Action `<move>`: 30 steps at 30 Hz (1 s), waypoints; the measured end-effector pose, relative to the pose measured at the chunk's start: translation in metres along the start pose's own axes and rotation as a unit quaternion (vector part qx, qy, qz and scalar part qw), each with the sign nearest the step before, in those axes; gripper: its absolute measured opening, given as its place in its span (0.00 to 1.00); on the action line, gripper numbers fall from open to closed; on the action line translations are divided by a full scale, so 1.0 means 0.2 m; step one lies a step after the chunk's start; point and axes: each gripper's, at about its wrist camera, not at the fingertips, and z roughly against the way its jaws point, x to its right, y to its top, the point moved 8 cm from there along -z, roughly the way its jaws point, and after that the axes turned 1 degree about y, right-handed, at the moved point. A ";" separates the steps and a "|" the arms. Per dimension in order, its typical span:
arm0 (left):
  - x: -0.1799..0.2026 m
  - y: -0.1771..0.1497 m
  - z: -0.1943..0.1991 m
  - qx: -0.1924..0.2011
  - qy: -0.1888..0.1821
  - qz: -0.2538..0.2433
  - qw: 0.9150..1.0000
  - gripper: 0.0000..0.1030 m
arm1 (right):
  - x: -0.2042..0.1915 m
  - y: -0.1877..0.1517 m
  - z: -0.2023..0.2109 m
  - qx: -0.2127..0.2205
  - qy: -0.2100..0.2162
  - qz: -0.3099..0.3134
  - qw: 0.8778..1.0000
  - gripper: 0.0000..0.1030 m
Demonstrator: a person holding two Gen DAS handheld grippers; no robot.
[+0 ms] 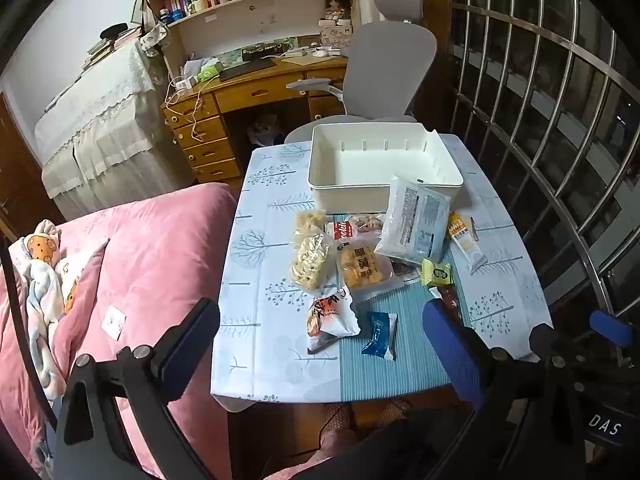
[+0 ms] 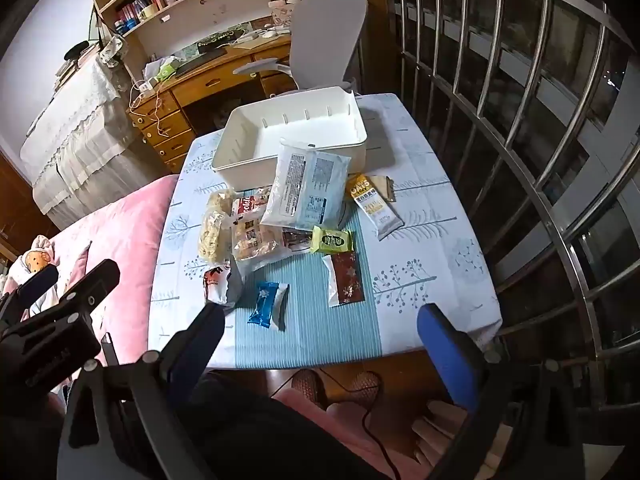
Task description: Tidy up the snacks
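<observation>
An empty white bin [image 1: 384, 160] [image 2: 292, 136] stands at the far end of the small table [image 1: 264, 344] [image 2: 432, 256]. Several snack packets lie in front of it: a large white pouch [image 1: 414, 222] [image 2: 306, 190] leaning on the bin, a small blue packet [image 1: 379, 334] [image 2: 268, 302], a green packet [image 1: 437, 273] [image 2: 332, 240], a dark red packet [image 2: 347, 282], a yellow-white bar [image 1: 466, 242] [image 2: 376, 204], and clear bags of crackers [image 1: 312, 258] [image 2: 214, 230]. My left gripper [image 1: 320, 332] is open and empty above the table's near edge. My right gripper [image 2: 320, 336] is open and empty, also at the near edge.
A pink quilted bed [image 1: 132, 264] [image 2: 120, 224] lies left of the table. A metal window grille [image 1: 560, 120] [image 2: 520, 120] runs along the right. A grey office chair [image 1: 388, 64] [image 2: 328, 36] and a wooden desk [image 1: 240, 92] stand behind the table.
</observation>
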 end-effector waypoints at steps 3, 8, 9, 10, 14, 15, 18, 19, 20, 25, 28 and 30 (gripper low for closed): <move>-0.01 0.00 0.00 -0.001 0.001 0.001 1.000 0.98 | 0.00 0.00 0.01 0.003 0.000 -0.001 1.000 0.94; 0.02 -0.01 -0.01 0.000 0.000 -0.001 1.000 0.98 | -0.01 -0.01 0.01 0.004 0.001 0.002 1.000 0.94; 0.02 -0.01 -0.01 0.000 0.000 -0.001 1.000 0.98 | 0.01 -0.01 0.01 0.004 0.002 0.000 1.000 0.94; 0.02 -0.02 -0.02 -0.002 -0.001 -0.001 1.000 0.98 | 0.00 -0.01 0.01 0.004 0.002 0.000 1.000 0.94; 0.07 -0.02 -0.04 -0.007 -0.010 0.000 1.000 0.98 | 0.00 -0.01 0.01 0.004 0.002 -0.001 1.000 0.94; 0.06 -0.03 -0.04 -0.009 -0.017 0.000 1.000 0.98 | 0.00 -0.01 0.01 0.004 0.002 0.000 1.000 0.94; 0.04 -0.03 -0.04 -0.014 -0.026 -0.002 1.000 0.98 | -0.01 -0.01 0.01 0.004 0.002 -0.001 1.000 0.94; 0.04 -0.03 -0.04 -0.015 -0.029 -0.001 0.999 0.98 | -0.01 -0.01 0.00 0.003 0.002 -0.001 1.000 0.94; 0.04 -0.03 -0.04 -0.016 -0.030 0.000 0.999 0.98 | 0.00 -0.01 0.00 0.002 0.002 -0.001 1.000 0.94; 0.03 -0.03 -0.05 -0.028 -0.031 0.001 0.999 0.98 | 0.05 -0.02 0.01 -0.003 0.002 0.001 1.000 0.94; 0.03 -0.03 -0.06 -0.035 -0.028 0.004 0.999 0.98 | 0.00 -0.01 -0.01 -0.001 -0.002 0.005 1.000 0.94; 0.02 -0.03 -0.07 -0.037 -0.025 0.007 0.999 0.98 | -0.01 0.00 -0.02 0.003 -0.004 0.011 1.000 0.94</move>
